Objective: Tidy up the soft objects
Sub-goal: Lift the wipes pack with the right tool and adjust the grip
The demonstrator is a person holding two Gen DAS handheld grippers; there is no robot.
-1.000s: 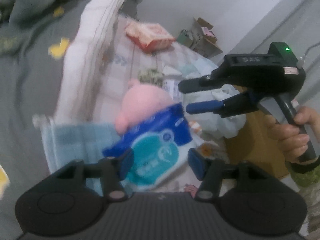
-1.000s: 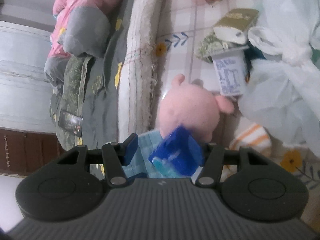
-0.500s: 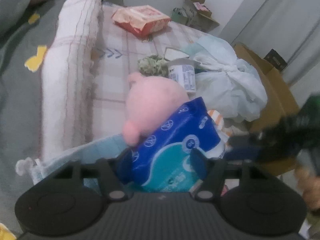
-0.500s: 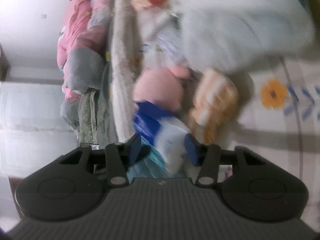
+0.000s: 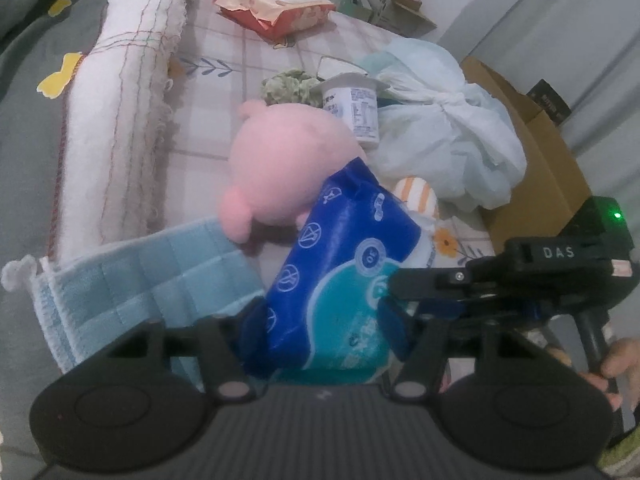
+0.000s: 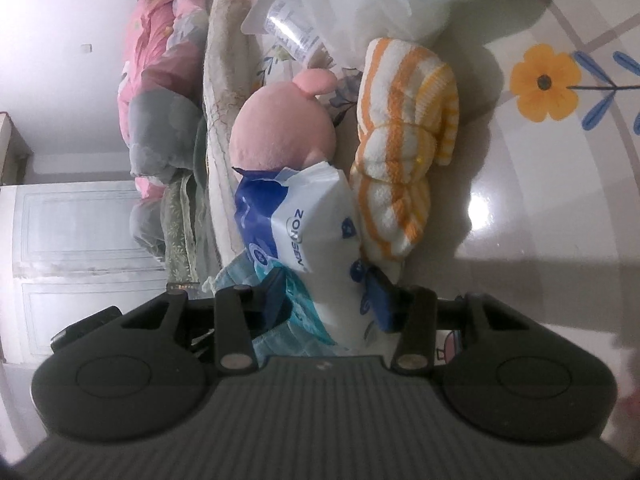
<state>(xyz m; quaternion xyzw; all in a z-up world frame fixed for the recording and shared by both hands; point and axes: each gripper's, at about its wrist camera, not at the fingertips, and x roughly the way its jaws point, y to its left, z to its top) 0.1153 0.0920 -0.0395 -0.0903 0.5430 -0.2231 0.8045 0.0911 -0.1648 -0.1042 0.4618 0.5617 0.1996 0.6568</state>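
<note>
A blue, teal and white wipes pack [image 5: 344, 280] stands tilted on the bed, leaning against a pink plush toy [image 5: 288, 168]. My left gripper [image 5: 325, 324] is shut on the pack's lower end, a pad against each side. My right gripper [image 5: 390, 296] reaches in from the right onto the pack's right edge. In the right wrist view the pack [image 6: 316, 232] sits between the right gripper's [image 6: 328, 296] pads; its jaws are closing and both pads touch it. A rolled orange-striped cloth [image 6: 404, 152] lies right beside the pack. A light blue towel [image 5: 160, 272] lies under the plush.
A tied white plastic bag [image 5: 440, 120] and a tipped yogurt cup [image 5: 356, 108] lie behind the plush. A rolled white blanket [image 5: 128, 100] runs along the left. A red wipes pack [image 5: 276, 4] lies farther back. A cardboard box [image 5: 532, 168] stands at the right.
The right gripper swung down from above, at the right, onto the pack's edge and narrowed around it. The left gripper sank a little closer over the pack. The pack stays propped on the plush.
</note>
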